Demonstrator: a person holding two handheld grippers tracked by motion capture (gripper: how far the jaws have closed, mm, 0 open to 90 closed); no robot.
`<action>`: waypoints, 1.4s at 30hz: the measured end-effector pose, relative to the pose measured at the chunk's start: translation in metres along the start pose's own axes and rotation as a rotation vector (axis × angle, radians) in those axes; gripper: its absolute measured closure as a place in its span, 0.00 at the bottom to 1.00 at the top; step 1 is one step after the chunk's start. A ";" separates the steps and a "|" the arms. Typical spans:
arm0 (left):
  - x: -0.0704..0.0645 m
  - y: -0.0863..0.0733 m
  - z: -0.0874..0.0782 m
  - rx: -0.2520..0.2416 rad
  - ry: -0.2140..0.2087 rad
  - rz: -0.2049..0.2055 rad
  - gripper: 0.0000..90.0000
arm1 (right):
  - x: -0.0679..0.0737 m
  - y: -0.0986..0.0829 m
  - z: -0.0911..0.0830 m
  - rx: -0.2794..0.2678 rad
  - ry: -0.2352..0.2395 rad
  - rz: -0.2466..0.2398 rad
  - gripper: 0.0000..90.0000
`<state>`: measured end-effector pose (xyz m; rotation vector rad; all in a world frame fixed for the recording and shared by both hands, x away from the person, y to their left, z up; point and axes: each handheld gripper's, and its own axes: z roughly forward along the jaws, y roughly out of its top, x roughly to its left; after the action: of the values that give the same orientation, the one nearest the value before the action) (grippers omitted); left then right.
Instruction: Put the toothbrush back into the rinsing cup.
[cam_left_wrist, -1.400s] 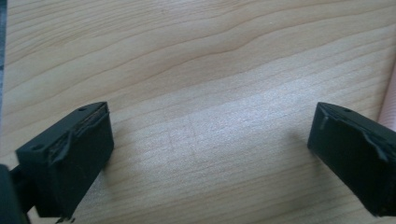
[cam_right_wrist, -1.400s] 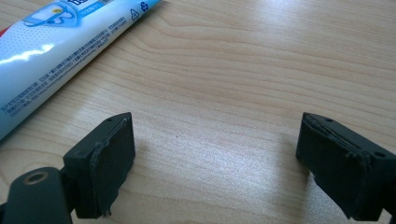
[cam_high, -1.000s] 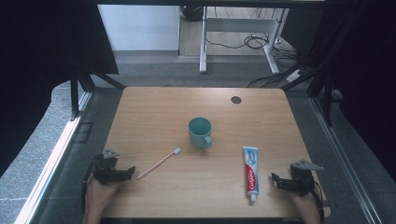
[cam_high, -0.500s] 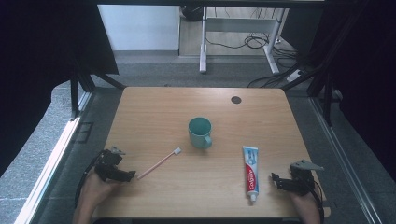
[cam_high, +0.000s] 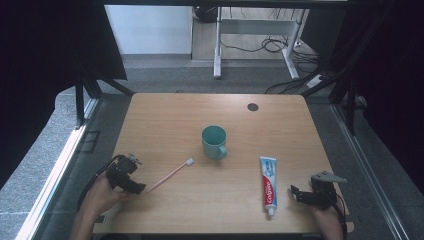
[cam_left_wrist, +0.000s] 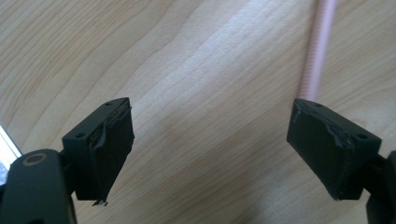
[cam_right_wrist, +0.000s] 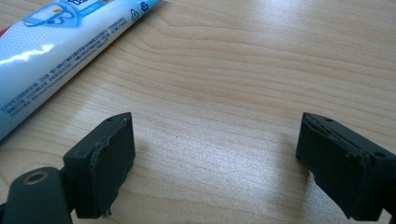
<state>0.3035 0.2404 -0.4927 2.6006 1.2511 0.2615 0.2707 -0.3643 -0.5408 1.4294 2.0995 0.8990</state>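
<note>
In the high view, the left gripper (cam_high: 134, 186) sits at the lower left of the frame, by the near left part of the table (cam_high: 165, 112), with the person's left hand (cam_high: 102, 192) behind it. Compared with a second ago it has moved a little up and to the right, so its tip now lies right at the lower end of the toothbrush (cam_high: 170, 175). The toothbrush itself has not shifted: it lies slanted on the wood, bristle end toward the upper right, pointing at the green mug (cam_high: 214, 142) in the middle of the frame. The toothpaste tube (cam_high: 268, 183) lies lengthwise at lower right, cap toward the bottom edge, where it was before. The right gripper (cam_high: 296, 194) rests just to the right of the tube, unchanged in place.

In the left gripper view, the left gripper (cam_left_wrist: 210, 144) has its jaws spread wide with nothing between them but bare wood. The pink handle of the toothbrush (cam_left_wrist: 317, 51) runs down from the upper right of the frame and ends just behind the right-hand jaw, outside the gap.

In the right gripper view, the right gripper (cam_right_wrist: 215, 154) is likewise wide open and empty over the table (cam_right_wrist: 261, 56). The toothpaste tube (cam_right_wrist: 51, 51) crosses the upper left corner, apart from the jaws.
</note>
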 end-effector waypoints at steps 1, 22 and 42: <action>-0.001 0.002 0.000 0.003 -0.006 0.007 0.18 | 0.000 0.000 0.000 0.000 0.000 0.000 0.12; -0.020 0.043 0.003 0.071 -0.072 0.140 0.45 | 0.000 0.000 0.000 0.002 0.001 0.002 0.12; -0.039 0.093 0.020 0.170 -0.131 0.232 0.69 | 0.000 0.000 0.000 0.001 0.003 0.000 0.12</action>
<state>0.3537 0.1507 -0.4870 2.8579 0.9665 0.0243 0.2707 -0.3643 -0.5407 1.4300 2.1021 0.9002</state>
